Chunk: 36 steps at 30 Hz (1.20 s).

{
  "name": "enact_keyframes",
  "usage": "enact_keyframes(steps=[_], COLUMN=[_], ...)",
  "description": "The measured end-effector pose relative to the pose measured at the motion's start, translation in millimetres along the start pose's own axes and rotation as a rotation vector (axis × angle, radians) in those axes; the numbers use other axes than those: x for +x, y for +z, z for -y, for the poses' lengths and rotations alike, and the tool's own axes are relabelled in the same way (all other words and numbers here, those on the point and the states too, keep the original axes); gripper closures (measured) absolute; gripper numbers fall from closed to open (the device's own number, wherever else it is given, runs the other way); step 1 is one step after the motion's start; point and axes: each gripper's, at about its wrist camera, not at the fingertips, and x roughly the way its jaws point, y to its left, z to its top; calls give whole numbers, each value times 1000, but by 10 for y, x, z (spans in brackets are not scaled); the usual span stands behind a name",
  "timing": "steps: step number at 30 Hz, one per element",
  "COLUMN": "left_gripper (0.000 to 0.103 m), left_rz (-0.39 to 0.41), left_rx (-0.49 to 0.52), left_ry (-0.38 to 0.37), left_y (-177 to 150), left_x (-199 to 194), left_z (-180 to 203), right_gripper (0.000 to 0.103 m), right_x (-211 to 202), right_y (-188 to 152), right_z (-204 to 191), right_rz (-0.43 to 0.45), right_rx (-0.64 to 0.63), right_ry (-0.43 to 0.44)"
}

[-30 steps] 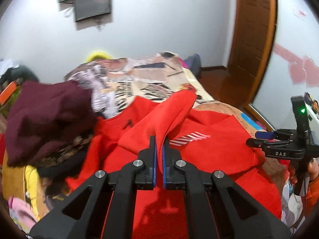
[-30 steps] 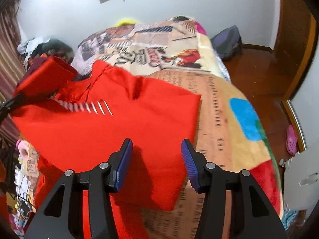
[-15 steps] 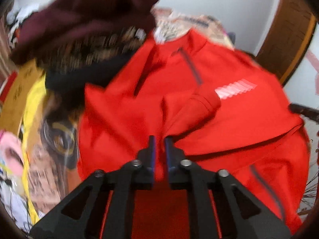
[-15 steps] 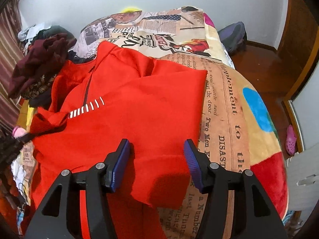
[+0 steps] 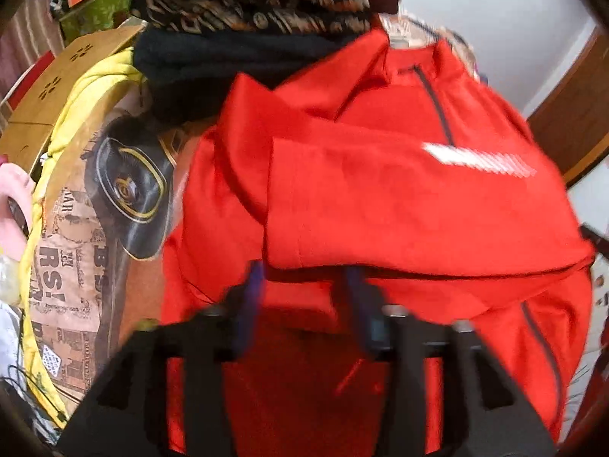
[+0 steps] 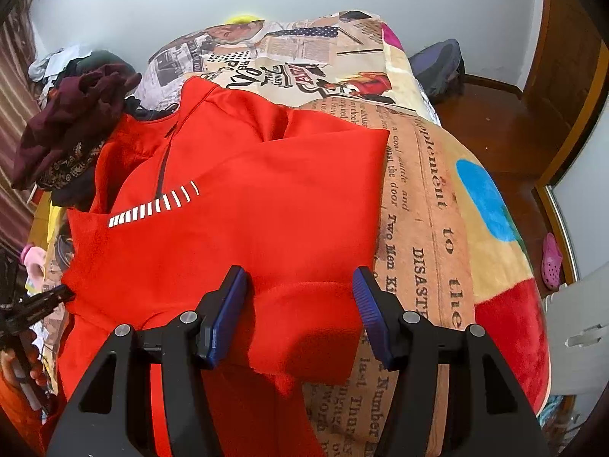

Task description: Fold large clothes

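Note:
A large red zip-neck top (image 6: 243,213) with white chest stripes (image 6: 154,205) lies spread on the bed, both sleeves folded across its front. In the left wrist view the left sleeve (image 5: 380,205) lies flat across the chest, its cuff just beyond my left gripper (image 5: 304,282), which is open and empty, blurred by motion. My right gripper (image 6: 298,285) is open and empty, hovering over the red top's lower right part. The left gripper also shows at the left edge of the right wrist view (image 6: 42,301).
A newspaper-print blanket (image 6: 430,198) covers the bed. A pile of maroon and dark clothes (image 6: 72,122) sits by the top's collar, also seen in the left wrist view (image 5: 243,11). A cardboard box (image 5: 64,87) and yellow cloth lie left. A wooden door (image 6: 563,38) stands right.
My left gripper carried the red sleeve down across the chest, opened and let it go. The right gripper stayed open, drifting slightly over the top's lower part.

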Motion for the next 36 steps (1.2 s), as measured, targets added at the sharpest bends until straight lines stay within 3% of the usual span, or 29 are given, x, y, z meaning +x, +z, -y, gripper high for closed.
enact_keyframes(steps=[3,7,10,14,17,20,22,24,25,30,36], left_gripper=[47,47,47,47,47,47,59,95,100,101,102], left_rz=[23,-19,-57,-120,-164,-155,-126,-83,-63,56,312], left_rx=[-92,-311,-393,-434,-460,-484,-472,-391,-334,-157,-37], left_ry=[-54,-231,-292,-363,-371,-367,-328,-224,-170,-108,-96], left_y=[53,71,65,29,5,9,44,122,175,429,807], left_x=[-100,-36,104,288,441,477,452,395,349,-49,-938], left_z=[-166,-521,-584,-508,-447,-437,-418,-341,-258,61,336], right_gripper=[49,49,49,49,49,49,49,49,49,49,49], right_x=[-28,-73,-102,-100,-94,-100,-103,-105,-108,-173,-235], right_y=[-14,-32,-41,-49,-66,-78,-81,-81,-77,-20,104], right_z=[10,27,36,48,57,69,74,67,65,67,88], right_rz=[4,14,25,22,18,19,19,19,19,38,70], right_rx=[9,11,14,21,25,31,30,28,27,17,28], right_ry=[-2,-9,-21,-19,-15,-12,-13,-14,-16,-32,-35])
